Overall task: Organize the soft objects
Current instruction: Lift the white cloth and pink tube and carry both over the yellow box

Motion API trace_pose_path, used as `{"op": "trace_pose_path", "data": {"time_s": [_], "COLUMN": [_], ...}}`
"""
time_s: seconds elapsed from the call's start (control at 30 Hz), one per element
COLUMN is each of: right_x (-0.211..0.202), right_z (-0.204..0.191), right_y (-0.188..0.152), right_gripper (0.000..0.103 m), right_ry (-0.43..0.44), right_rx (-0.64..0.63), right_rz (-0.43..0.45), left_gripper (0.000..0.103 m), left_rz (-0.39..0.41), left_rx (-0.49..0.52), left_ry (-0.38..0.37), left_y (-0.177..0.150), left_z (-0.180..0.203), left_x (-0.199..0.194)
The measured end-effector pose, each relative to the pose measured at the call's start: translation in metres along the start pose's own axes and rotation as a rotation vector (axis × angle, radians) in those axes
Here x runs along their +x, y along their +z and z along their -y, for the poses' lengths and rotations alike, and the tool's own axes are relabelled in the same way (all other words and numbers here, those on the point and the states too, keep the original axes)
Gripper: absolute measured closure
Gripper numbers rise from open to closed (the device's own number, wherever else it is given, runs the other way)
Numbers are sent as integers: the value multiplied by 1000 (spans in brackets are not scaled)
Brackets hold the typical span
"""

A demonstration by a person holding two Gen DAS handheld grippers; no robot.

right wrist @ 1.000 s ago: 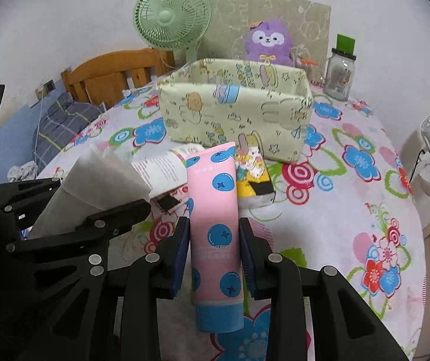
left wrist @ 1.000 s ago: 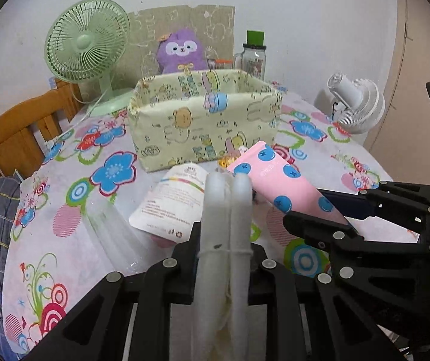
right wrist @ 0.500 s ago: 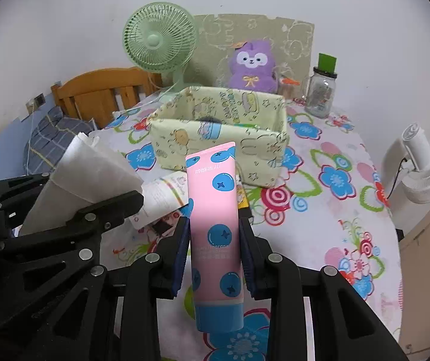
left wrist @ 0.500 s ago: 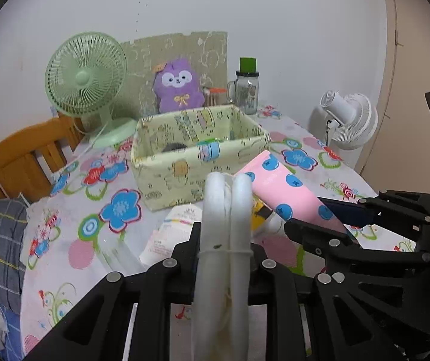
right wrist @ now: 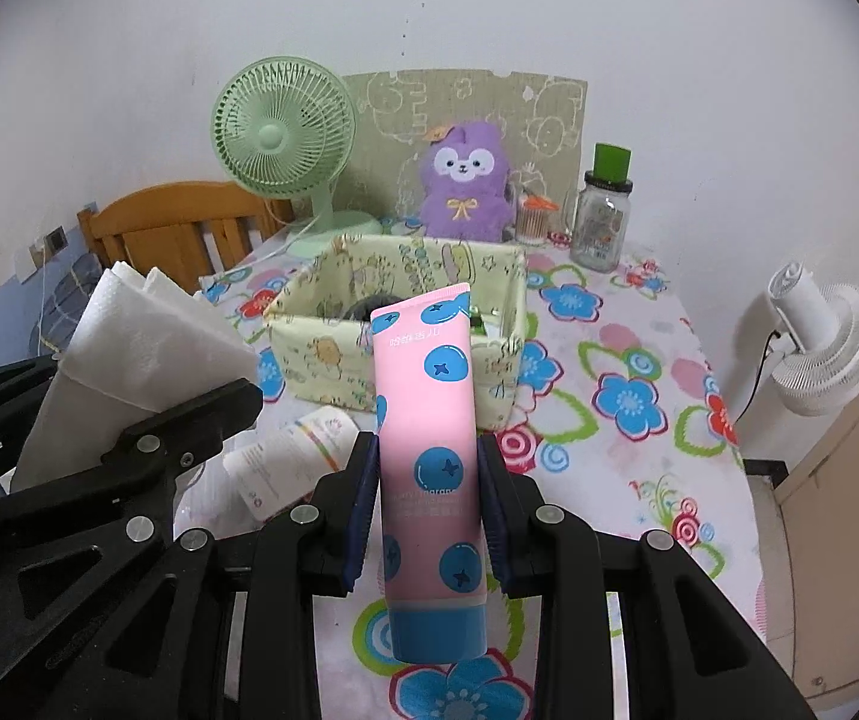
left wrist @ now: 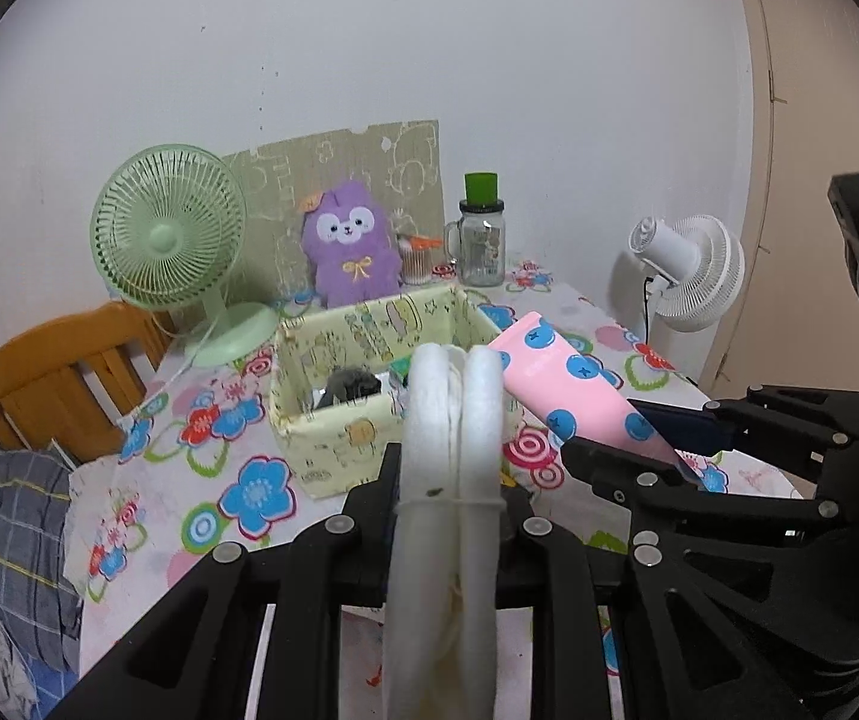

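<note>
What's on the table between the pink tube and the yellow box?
In the right wrist view, a white pouch lies on the tablecloth below the pink tube, in front of the yellow box.

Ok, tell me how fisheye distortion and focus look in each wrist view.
Left wrist view: dark corners, wall edge bowed, white tissue pack close up and soft. Right wrist view: same dark corners, pink tube sharp, fabric box clear.

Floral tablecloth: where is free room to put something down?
Bare floral tablecloth lies right of the fabric bin, toward the white fan. Crowded: the back edge with green fan, purple plush and glass jar.
</note>
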State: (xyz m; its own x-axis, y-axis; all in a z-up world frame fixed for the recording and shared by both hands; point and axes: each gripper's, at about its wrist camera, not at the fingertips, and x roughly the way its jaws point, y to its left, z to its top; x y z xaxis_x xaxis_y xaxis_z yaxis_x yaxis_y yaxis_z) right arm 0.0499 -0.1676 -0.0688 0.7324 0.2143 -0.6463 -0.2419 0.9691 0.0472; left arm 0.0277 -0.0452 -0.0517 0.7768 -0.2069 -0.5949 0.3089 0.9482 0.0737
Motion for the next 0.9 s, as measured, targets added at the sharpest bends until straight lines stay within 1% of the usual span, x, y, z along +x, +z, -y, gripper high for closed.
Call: {"op": "trace_pose_path", "data": {"time_s": [0.13,0.27,0.5,0.9], "right_x": [-3,-5,2,26], "right_z": [1,-2,0,3], "right_y": [11,23,45,80], "right_gripper": [68,68,68,68], "right_ry": [-1,-23,-31,-2], "right_rx": [0,-12,4,7], "right_rz": [19,40,54,57], "left_gripper": [84,84,84,84], "left_rz": [17,37,56,75], "left_rx": [4,7,-2,-12], "left_ry": [10,21,32,61], "left_y": [9,18,38,67], "left_z": [-4,-8,-19,-36], "left_x": [-3,-4,3,25]}}
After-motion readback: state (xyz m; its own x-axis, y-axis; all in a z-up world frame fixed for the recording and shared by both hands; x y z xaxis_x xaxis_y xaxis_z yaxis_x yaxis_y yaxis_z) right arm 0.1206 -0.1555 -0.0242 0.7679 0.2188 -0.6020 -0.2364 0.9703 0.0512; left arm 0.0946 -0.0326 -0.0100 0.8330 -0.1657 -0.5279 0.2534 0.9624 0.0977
